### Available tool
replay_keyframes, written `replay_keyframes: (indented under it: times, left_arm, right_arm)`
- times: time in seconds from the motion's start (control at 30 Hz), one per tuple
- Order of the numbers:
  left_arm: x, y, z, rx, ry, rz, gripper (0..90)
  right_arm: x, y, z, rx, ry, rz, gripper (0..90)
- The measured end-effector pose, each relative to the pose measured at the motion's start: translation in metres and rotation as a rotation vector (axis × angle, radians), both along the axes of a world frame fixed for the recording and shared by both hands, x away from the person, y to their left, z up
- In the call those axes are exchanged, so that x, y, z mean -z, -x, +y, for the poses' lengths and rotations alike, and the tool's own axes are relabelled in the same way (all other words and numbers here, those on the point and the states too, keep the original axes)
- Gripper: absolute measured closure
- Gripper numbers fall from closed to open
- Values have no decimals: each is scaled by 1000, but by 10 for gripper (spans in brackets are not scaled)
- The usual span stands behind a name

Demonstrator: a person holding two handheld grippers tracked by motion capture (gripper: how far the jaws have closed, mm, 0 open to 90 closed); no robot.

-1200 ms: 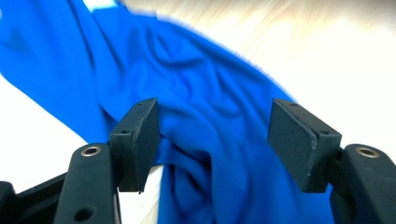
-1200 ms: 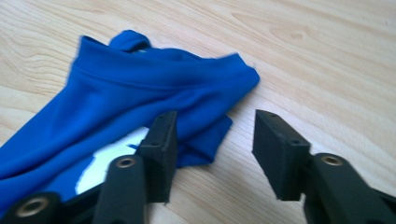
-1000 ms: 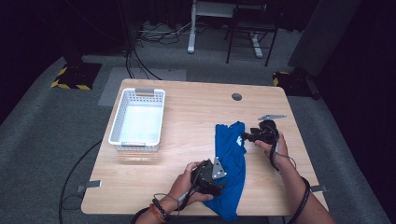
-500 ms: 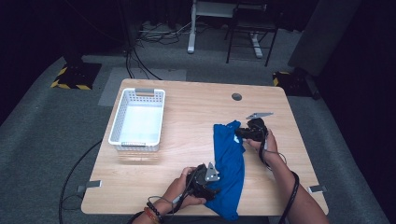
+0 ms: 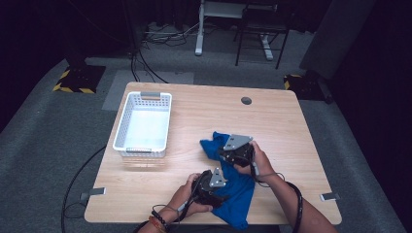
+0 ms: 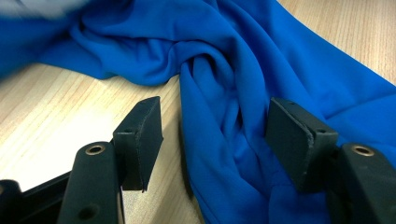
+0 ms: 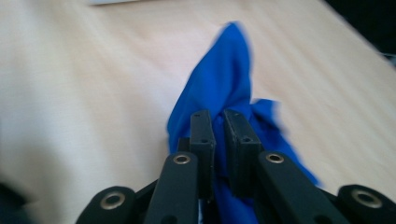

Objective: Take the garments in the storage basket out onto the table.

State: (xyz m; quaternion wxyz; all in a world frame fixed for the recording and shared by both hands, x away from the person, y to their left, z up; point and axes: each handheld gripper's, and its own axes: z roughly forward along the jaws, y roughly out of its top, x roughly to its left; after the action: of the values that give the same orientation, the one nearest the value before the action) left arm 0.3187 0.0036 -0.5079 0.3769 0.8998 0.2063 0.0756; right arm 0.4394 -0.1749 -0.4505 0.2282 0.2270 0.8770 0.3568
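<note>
Right now the crumpled blue fabric garment [image 5: 232, 187] lies on the pale wooden table [image 5: 194, 121]; the right gripper [image 7: 219, 123] is clamped on its far end, while the left gripper [image 6: 215, 126], jaws apart, straddles a near fold lying lengthwise between them

basket [image 5: 143, 125] left, cloth [image 5: 235, 187] right (table's [image 5: 282, 126] near edge)

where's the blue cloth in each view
High view: blue cloth lies at the table's near right, under both grippers.
Left gripper view: it fills the top and right, a fold between the open jaws.
Right gripper view: centre, pinched in the shut jaws.
Shared landmark: the wooden table.
</note>
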Motion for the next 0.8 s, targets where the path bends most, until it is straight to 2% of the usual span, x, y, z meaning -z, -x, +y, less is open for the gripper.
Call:
replay_keyframes:
  times: [0.07,0.1,0.2,0.33,0.4,0.47,0.57,0.7,0.8]
  left_arm:
    - [1,1,1,0,7,2,365]
    - [1,1,1,1,7,2,365]
    - [1,1,2,3,7,-1,365]
    - [2,1,2,-3,17,-4,365]
    - [2,1,2,-2,15,-6,365]
    - [2,2,2,-9,18,-4,365]
    - [2,2,2,-13,20,-6,365]
    - [2,3,2,-12,19,-5,365]
    - [3,3,3,-12,27,-8,365]
  right_arm:
    - [0,0,0,0,0,0,835]
    - [14,38,32,-198,81,40,781]
    - [26,44,32,-224,97,88,693]
    - [29,43,20,-216,59,132,588]
    - [23,41,15,-201,38,129,552]
    - [15,36,10,-191,-8,141,526]
    - [7,26,8,-171,1,122,499]
    - [4,18,12,-167,-31,152,494]
    - [12,18,23,-195,16,171,473]
